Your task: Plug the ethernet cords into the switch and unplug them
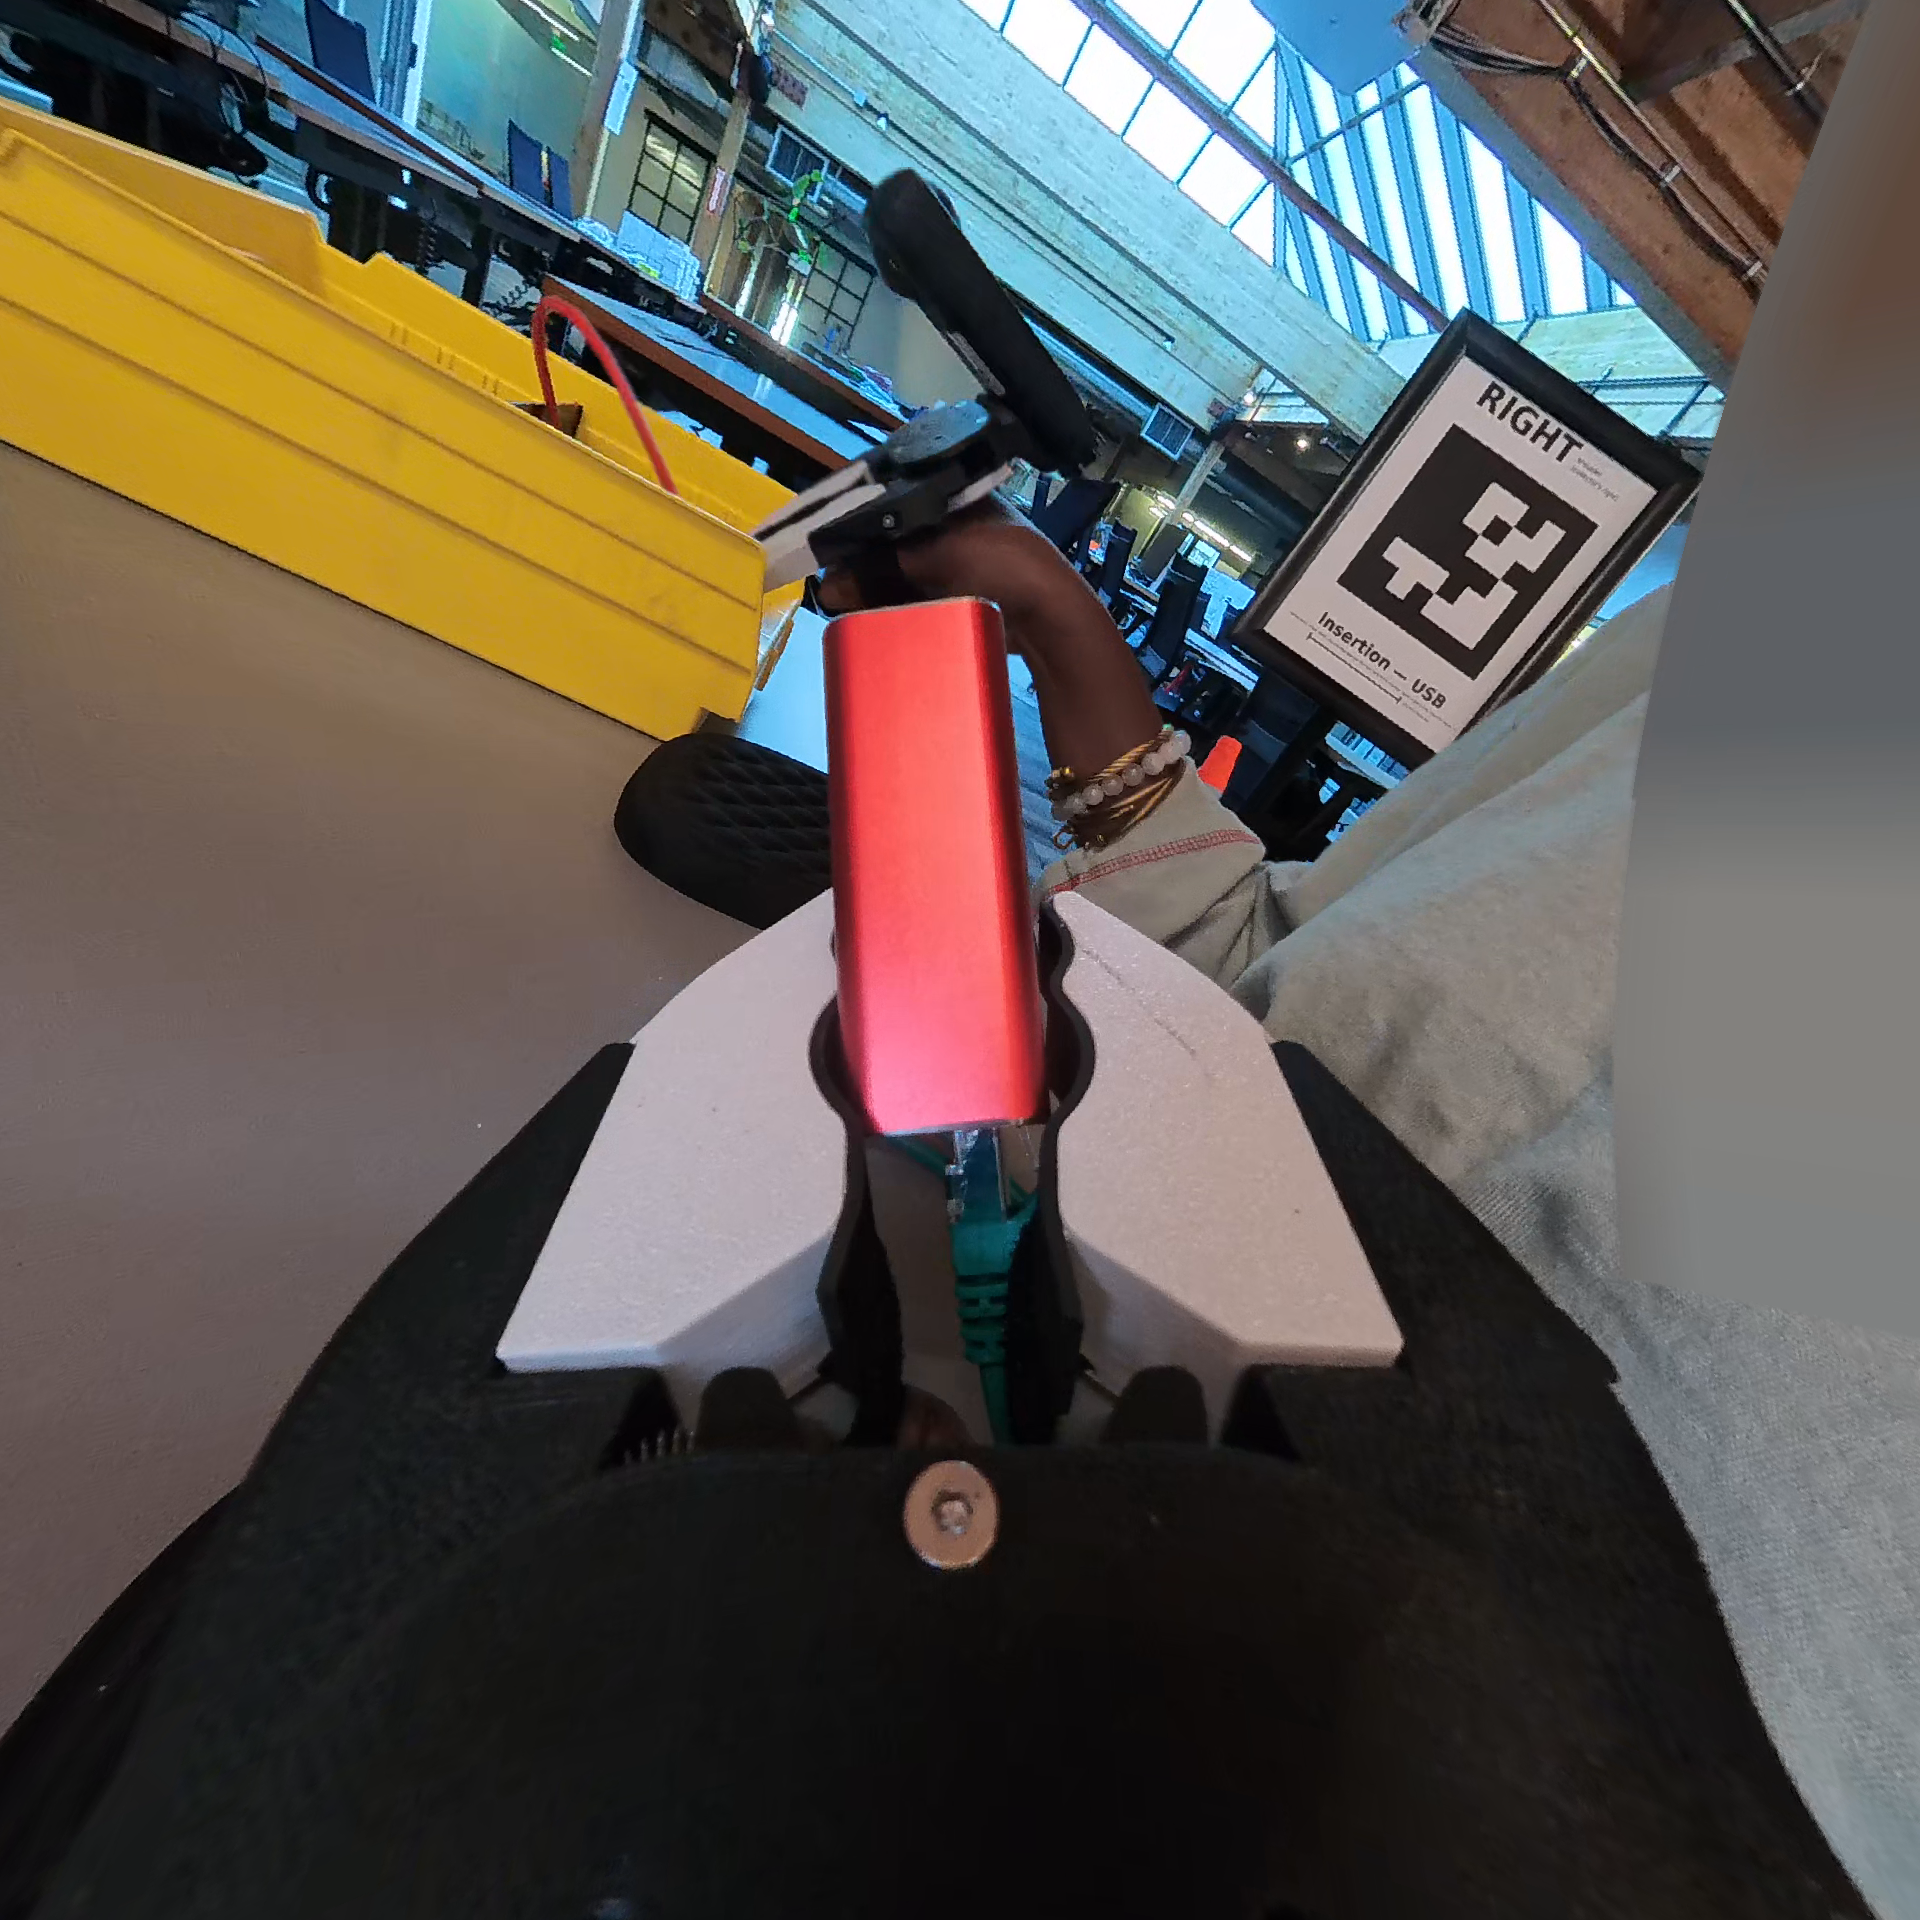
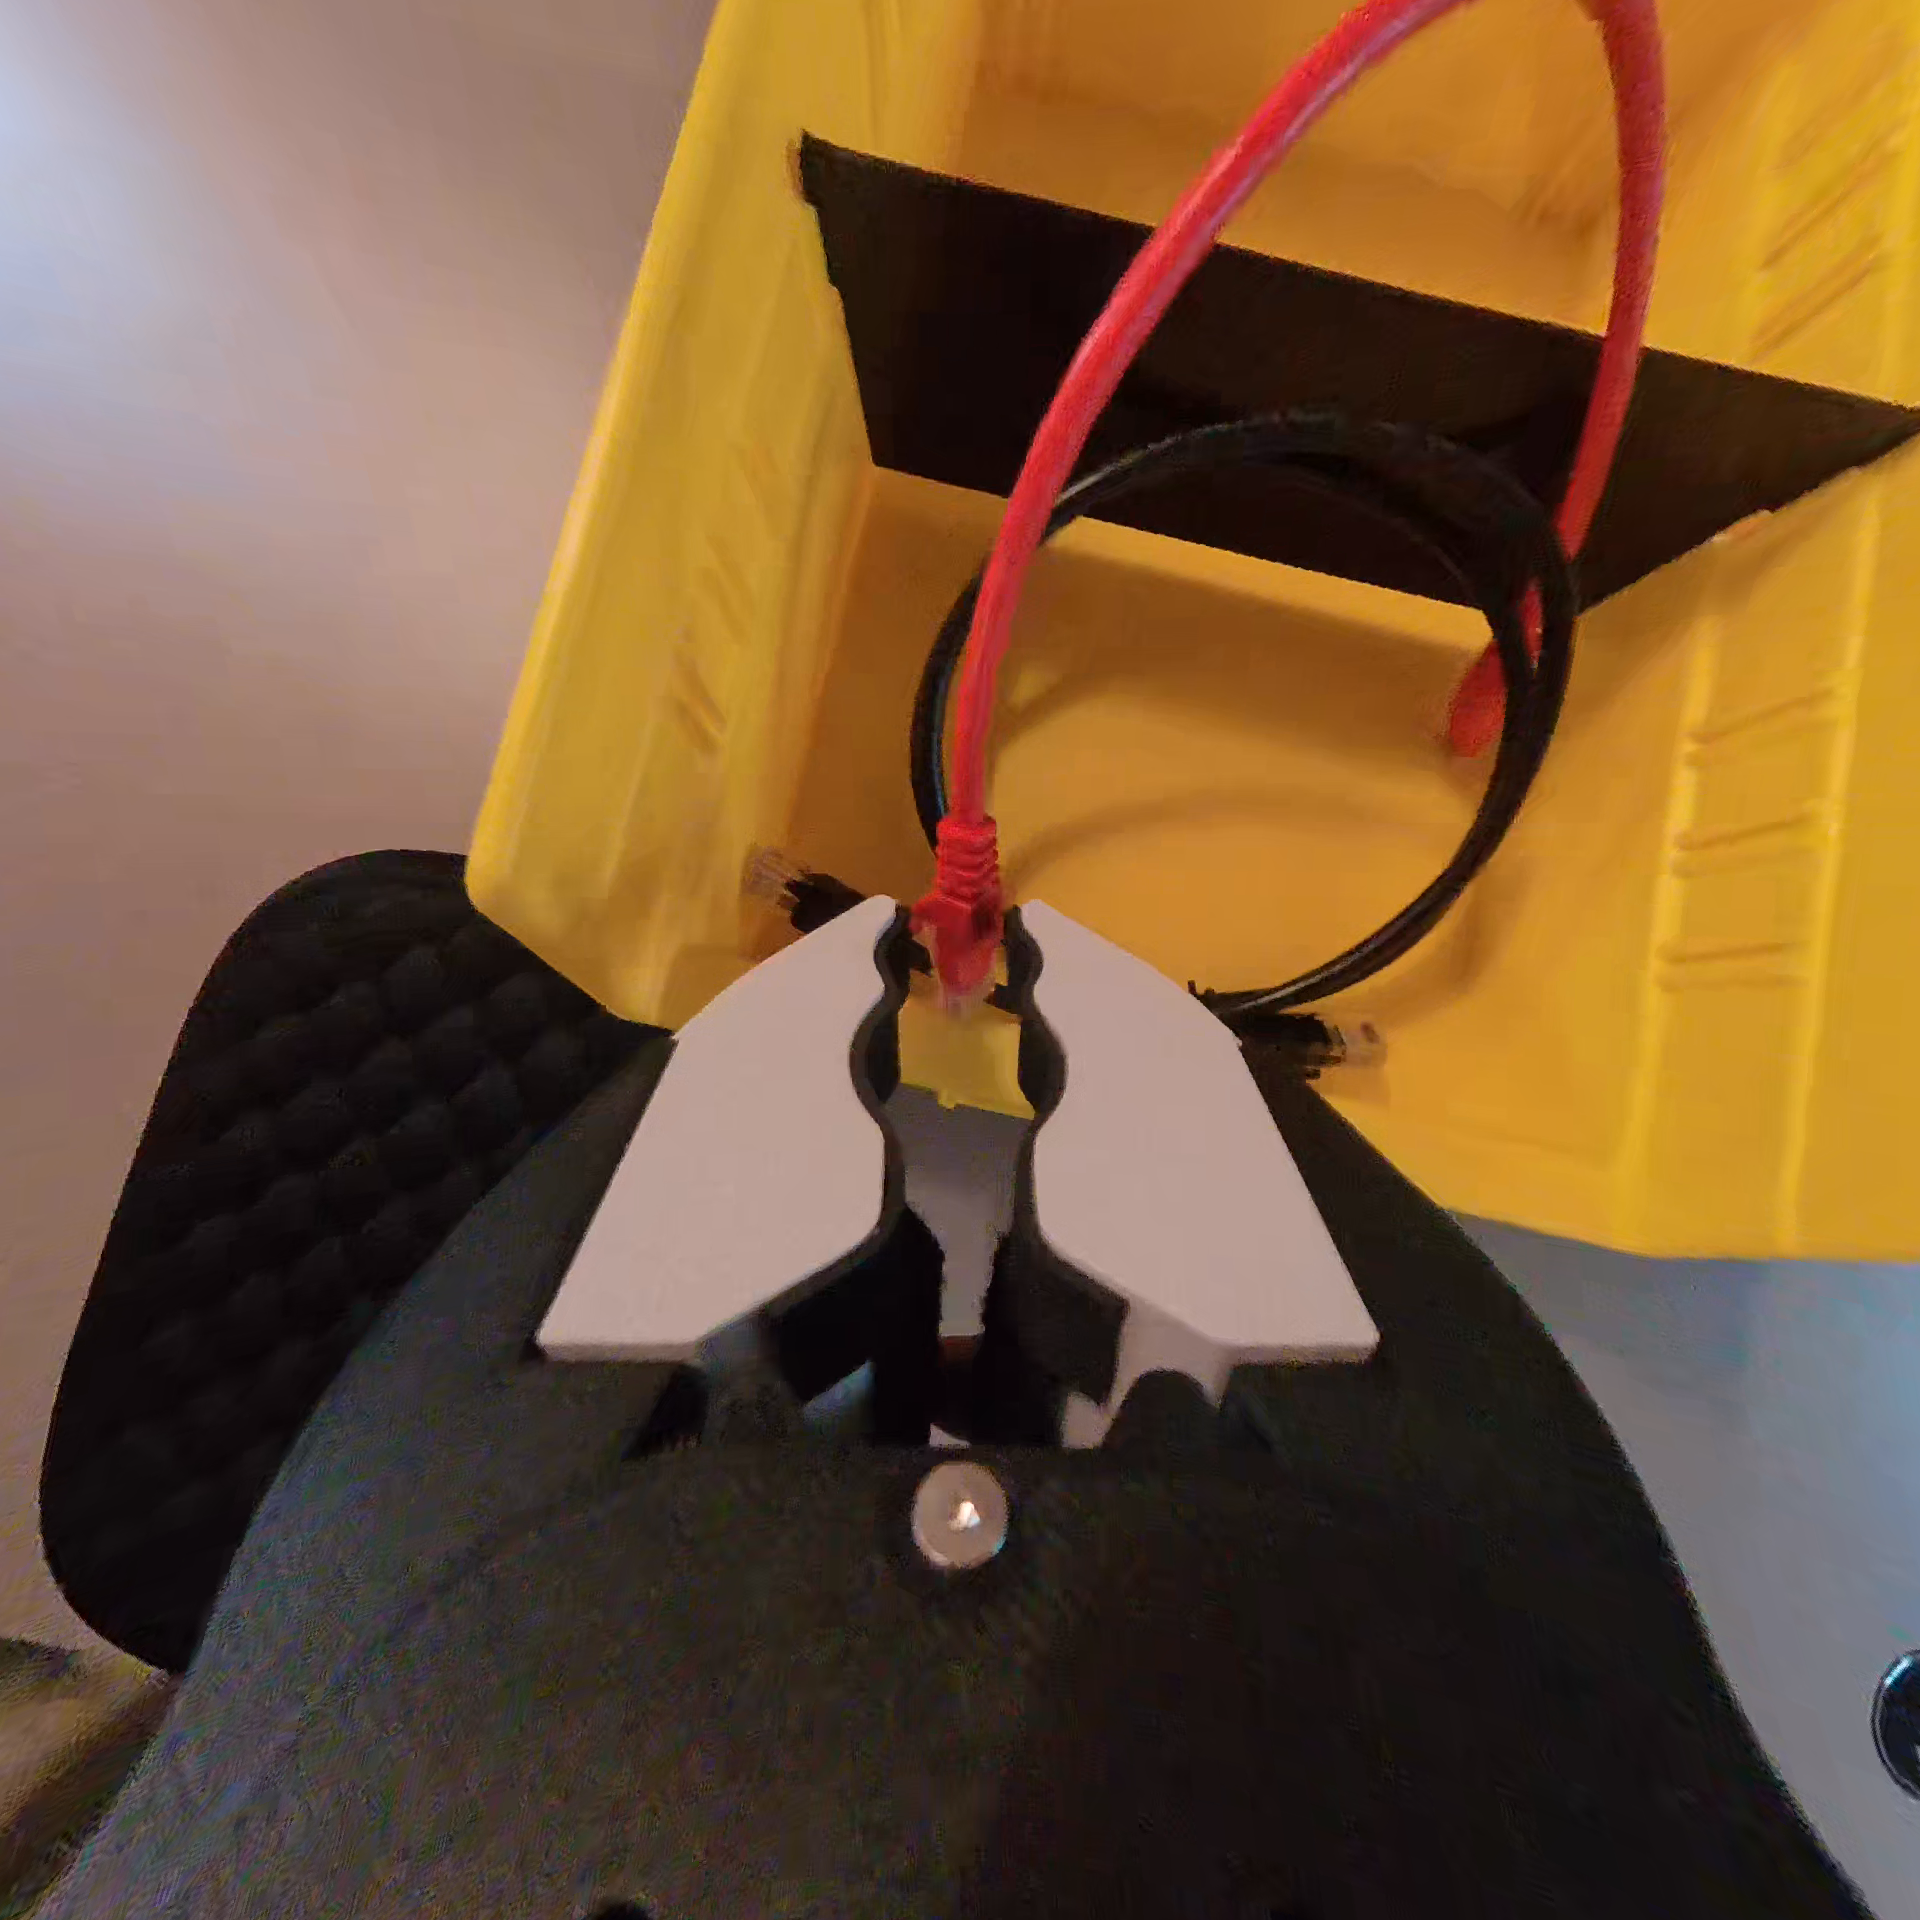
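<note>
I see the yellow bin on the worktop, a black cord coiled inside. My left fingers clamp the red switch upright, its long axis along them, a green cord plugged in underneath. My right fingers pinch the red cord by its plug over the bin, well apart from the switch, so the right hand must carry the plug across.
</note>
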Demonstrator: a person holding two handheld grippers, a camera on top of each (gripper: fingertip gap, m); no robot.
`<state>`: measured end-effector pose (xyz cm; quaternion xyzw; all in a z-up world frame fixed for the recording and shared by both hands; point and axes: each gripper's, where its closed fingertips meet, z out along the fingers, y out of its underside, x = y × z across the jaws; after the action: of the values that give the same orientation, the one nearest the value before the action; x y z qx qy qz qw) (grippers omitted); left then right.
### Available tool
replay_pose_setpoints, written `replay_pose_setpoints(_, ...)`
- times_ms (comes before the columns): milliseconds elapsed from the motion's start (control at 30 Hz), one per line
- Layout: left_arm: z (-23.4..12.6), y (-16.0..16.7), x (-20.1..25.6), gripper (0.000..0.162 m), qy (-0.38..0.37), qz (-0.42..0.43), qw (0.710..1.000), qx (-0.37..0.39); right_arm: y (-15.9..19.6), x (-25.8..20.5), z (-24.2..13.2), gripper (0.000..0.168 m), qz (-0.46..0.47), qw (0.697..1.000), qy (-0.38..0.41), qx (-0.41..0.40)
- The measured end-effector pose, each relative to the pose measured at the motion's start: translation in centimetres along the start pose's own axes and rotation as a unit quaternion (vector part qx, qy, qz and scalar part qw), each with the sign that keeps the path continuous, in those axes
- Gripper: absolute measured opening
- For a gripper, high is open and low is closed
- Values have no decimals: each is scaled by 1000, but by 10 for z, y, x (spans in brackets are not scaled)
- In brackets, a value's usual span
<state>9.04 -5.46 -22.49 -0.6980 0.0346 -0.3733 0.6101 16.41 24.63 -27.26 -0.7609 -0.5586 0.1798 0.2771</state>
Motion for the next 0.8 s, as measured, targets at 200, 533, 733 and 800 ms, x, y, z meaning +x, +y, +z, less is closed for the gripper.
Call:
replay_pose_setpoints(200, 0, 0, 0, 30, 0, 1, 1000, 0, -14, -19, -1, 31, -25, 997, -69, 34)
replay_pose_setpoints(533, -5, -8, -2, 30, 0, -11, 1000, 28, -80, -82, -78, 56, -49, 915, -208, 343)
replay_pose_setpoints(733, -4, -6, 0, 30, 5, -5, 1000, 21, -71, -227, -103, 62, -99, 801, -499, 317)
replay_pose_setpoints(800, -3, -5, 1, 30, 6, -1, 1000, 14, -60, -269, -96, 57, -120, 777, -560, 262)
